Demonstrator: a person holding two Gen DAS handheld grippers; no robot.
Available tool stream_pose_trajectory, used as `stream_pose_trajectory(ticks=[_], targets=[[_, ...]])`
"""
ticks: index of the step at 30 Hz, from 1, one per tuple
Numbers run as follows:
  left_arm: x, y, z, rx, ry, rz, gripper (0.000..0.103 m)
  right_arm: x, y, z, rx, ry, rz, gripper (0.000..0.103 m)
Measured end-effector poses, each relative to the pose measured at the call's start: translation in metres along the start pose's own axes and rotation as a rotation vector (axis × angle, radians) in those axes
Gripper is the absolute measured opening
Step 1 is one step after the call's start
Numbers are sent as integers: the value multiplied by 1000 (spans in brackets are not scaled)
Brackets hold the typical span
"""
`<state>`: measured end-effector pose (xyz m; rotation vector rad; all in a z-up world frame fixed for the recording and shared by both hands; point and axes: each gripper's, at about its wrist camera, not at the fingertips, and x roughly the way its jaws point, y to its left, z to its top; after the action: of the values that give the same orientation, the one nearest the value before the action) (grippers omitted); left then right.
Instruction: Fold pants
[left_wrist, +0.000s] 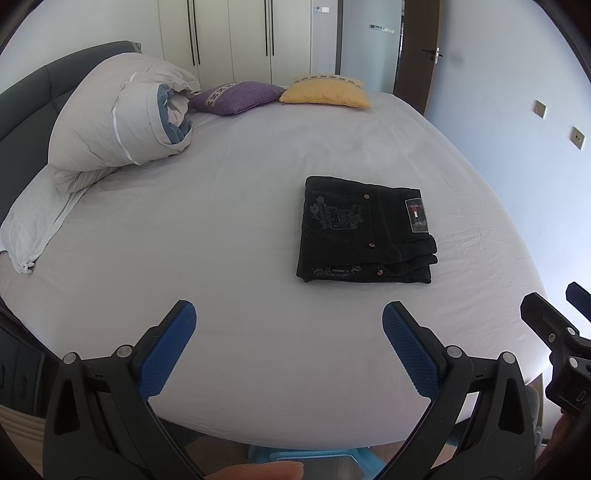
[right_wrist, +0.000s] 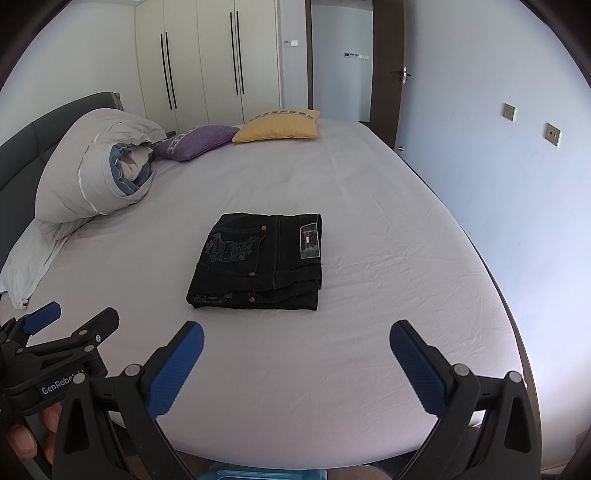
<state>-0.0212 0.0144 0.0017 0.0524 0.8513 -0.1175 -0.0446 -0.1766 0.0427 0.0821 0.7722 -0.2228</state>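
Note:
Black jeans (left_wrist: 365, 230) lie folded into a compact rectangle on the white bed sheet (left_wrist: 240, 221), back pocket and label patch facing up. They also show in the right wrist view (right_wrist: 260, 264). My left gripper (left_wrist: 288, 314) is open and empty, held above the near edge of the bed, short of the jeans and to their left. My right gripper (right_wrist: 295, 332) is open and empty, near the bed's front edge, short of the jeans. Each gripper shows at the side of the other's view.
A rolled duvet (left_wrist: 118, 118) lies at the back left on a pillow (left_wrist: 29, 225). A purple cushion (left_wrist: 236, 96) and a yellow cushion (left_wrist: 325, 92) sit at the far edge. Wardrobes (right_wrist: 207, 62) and a door (right_wrist: 391, 74) stand behind; a wall (right_wrist: 517, 166) runs along the right.

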Motion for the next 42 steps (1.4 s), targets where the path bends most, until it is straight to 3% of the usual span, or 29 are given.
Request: stream_pose_trajectory(ticks=[42], targets=[[2,-2,-9,7,13,-1,103,3,0,-5,-1,7,4,103]])
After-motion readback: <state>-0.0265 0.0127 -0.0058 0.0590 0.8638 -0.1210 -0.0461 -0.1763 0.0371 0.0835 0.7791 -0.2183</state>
